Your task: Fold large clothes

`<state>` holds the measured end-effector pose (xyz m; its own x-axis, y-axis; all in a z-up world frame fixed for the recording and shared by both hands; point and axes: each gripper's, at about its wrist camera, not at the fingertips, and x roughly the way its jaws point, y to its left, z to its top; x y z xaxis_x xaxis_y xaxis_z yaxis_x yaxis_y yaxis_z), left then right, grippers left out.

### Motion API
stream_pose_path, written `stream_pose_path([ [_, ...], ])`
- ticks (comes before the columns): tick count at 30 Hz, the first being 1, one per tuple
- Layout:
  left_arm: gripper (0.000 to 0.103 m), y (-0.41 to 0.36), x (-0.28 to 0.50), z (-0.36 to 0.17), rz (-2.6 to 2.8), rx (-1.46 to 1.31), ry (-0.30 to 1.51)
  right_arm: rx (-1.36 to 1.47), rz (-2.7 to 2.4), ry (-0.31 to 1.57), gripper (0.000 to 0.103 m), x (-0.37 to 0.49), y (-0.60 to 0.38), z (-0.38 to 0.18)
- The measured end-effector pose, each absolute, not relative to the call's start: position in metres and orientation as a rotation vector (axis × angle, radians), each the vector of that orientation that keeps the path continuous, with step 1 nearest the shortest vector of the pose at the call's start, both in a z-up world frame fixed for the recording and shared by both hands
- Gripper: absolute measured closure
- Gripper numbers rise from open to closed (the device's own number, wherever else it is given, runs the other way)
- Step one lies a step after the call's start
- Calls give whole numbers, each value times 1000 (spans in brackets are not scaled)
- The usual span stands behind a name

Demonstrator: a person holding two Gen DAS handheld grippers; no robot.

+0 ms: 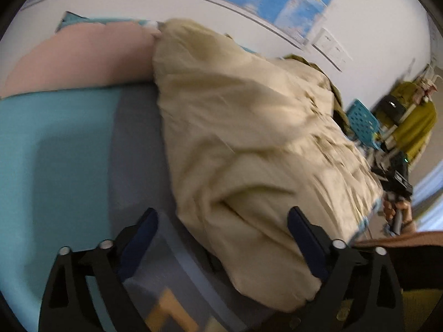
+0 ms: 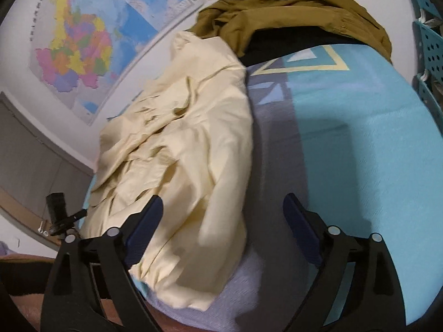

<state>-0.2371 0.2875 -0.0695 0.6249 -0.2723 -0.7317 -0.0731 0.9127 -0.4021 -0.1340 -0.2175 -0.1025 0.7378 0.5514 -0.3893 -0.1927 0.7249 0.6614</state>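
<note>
Cream garment [image 2: 180, 138] hides olive garment's [image 2: 290, 13] lower part.

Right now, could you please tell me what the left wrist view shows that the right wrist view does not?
Only the left wrist view shows the pink pillow and the person's other hand holding its gripper. Only the right wrist view shows the multicoloured map and the blanket's triangle pattern. Both show the cream garment crumpled on the turquoise blanket, plus the olive garment behind.
</note>
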Motion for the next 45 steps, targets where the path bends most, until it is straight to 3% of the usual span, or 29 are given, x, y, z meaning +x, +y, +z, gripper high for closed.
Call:
stream_pose_path([
  [8, 7, 248, -243, -75, -283, -442, 890, 590, 600, 577, 14, -135, -178, -101],
  [9, 7, 244, -240, -76, -299, -456, 887, 591, 618, 573, 17, -134, -174, -101],
  [11, 9, 240, -233, -77, -281, -474, 876, 612, 643, 589, 44, -129, -165, -101],
  [12, 33, 239, -226, -78, -245, -485, 877, 635, 661, 600, 55, -126, -162, -103],
  [13, 64, 242, -220, -80, -205, -515, 898, 667, 683, 595, 70, -125, -161, -103],
  [15, 79, 255, -215, -82, -180, -602, 928, 708, 705, 559, 82, -131, -163, -98],
  [19, 84, 261, -225, -52, -162, -585, 883, 674, 728, 475, 88, -158, -160, -68],
  [24, 85, 272, -250, -9, -153, -545, 837, 594, 768, 386, 89, -201, -149, -35],
  [27, 84, 276, -253, -17, -133, -520, 894, 562, 746, 454, 87, -199, -139, -46],
  [30, 82, 280, -244, -49, -83, -492, 994, 550, 714, 566, 73, -183, -127, -70],
  [33, 66, 285, -240, -75, -88, -514, 1036, 556, 644, 617, 67, -173, -130, -86],
  [37, 56, 285, -247, -72, -107, -501, 991, 576, 636, 633, 52, -172, -140, -93],
  [41, 52, 286, -248, -66, -97, -466, 994, 551, 577, 637, 46, -173, -149, -87],
  [43, 46, 285, -247, -62, -71, -423, 996, 499, 480, 644, 37, -176, -156, -80],
  [45, 40, 286, -252, -52, -21, -339, 986, 488, 429, 628, 35, -178, -164, -73],
])
